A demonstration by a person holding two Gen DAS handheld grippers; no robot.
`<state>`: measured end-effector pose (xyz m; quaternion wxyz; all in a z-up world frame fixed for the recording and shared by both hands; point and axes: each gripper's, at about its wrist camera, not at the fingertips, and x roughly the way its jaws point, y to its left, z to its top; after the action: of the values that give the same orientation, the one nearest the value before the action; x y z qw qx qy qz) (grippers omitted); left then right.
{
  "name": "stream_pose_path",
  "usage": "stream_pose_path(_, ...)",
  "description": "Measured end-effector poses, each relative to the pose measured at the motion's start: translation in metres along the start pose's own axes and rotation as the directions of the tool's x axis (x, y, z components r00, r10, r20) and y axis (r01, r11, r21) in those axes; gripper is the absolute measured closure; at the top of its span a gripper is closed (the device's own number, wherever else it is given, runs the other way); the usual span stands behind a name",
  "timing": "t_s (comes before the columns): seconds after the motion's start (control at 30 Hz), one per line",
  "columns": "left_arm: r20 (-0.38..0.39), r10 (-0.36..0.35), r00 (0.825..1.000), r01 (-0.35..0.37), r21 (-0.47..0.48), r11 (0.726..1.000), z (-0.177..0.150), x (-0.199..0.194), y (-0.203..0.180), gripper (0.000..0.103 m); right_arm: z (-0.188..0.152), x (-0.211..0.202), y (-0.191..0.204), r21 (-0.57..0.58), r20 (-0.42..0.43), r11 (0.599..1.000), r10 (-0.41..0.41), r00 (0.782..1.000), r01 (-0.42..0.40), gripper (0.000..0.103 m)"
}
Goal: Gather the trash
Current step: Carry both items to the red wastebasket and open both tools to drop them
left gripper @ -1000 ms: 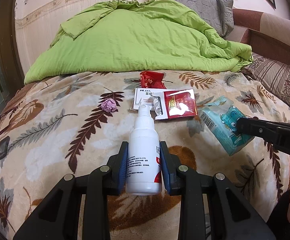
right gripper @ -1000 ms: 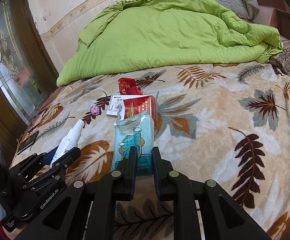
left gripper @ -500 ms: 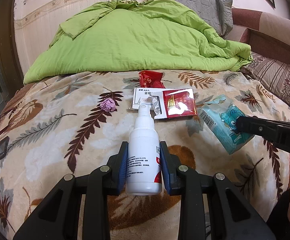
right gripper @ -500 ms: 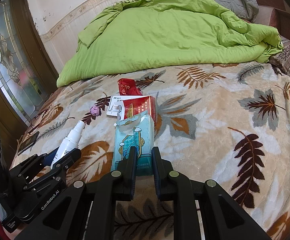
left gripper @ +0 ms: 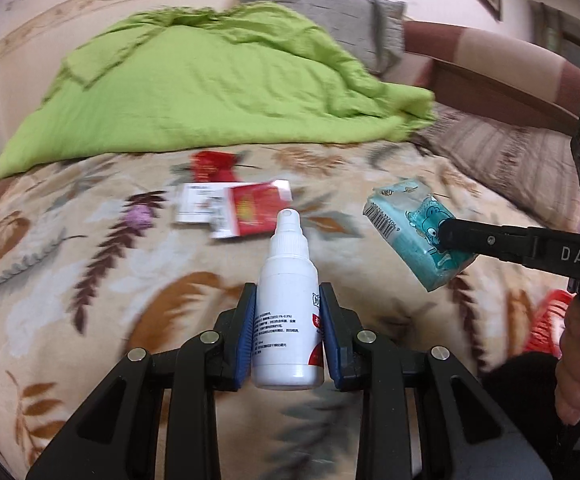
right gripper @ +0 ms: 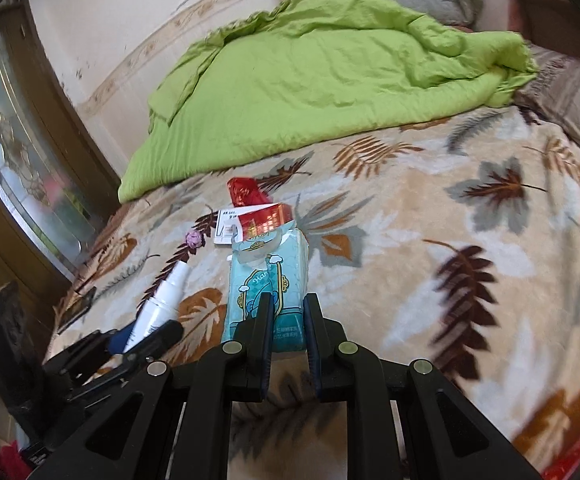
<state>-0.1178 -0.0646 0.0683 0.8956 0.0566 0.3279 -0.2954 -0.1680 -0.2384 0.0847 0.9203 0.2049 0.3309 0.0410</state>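
My left gripper [left gripper: 287,300] is shut on a white spray bottle [left gripper: 287,308], held above the leaf-patterned blanket [left gripper: 89,300] with its nozzle pointing away. My right gripper [right gripper: 285,304] is shut on a teal tissue pack [right gripper: 267,284], also lifted off the bed. In the left wrist view the pack [left gripper: 414,232] hangs at the right in the other gripper's black fingers [left gripper: 466,238]. The bottle [right gripper: 161,304] shows at the lower left of the right wrist view. Still lying on the blanket are a red-and-white carton [left gripper: 249,210], a red wrapper [left gripper: 211,164] and a small purple wad [left gripper: 139,216].
A green duvet [left gripper: 209,88] is heaped at the head of the bed, with a grey pillow [left gripper: 330,12] behind it and a striped pillow [left gripper: 510,160] at the right. Something red and slatted [left gripper: 548,320] sits low at the right edge. A glass-panelled door [right gripper: 21,168] stands left of the bed.
Both grippers have lifted and swung with their loads: the bottle and the tissue pack now hang clear of the blanket. The litter on the bed has shifted left in the left wrist view.
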Motion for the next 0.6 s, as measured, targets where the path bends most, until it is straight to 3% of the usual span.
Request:
stream_pose_path(0.13, -0.018, -0.103, 0.994, 0.104, 0.066, 0.992, 0.004, -0.007, -0.042, 0.074, -0.013, -0.045, -0.027, 0.040, 0.015, 0.999, -0.037, 0.999, 0.036, 0.087)
stream_pose_path(0.3, -0.058, -0.251, 0.966, 0.257, 0.156, 0.954, 0.012, -0.010, -0.108, 0.074, -0.040, -0.112, -0.083, 0.158, 0.029, 0.976, -0.153, 0.988, 0.147, 0.087)
stream_pose_path(0.4, -0.109, -0.344, 0.933, 0.359, 0.200, 0.912, 0.015, -0.007, -0.153, 0.074, -0.059, -0.154, -0.117, 0.248, 0.037, 0.942, -0.244, 0.969, 0.228, 0.087)
stream_pose_path(0.6, -0.264, -0.486, 0.833, 0.544, 0.229, 0.808, 0.006, 0.005, -0.242, 0.074, -0.095, -0.223, -0.167, 0.350, -0.003, 0.857, -0.402, 0.915, 0.378, 0.086)
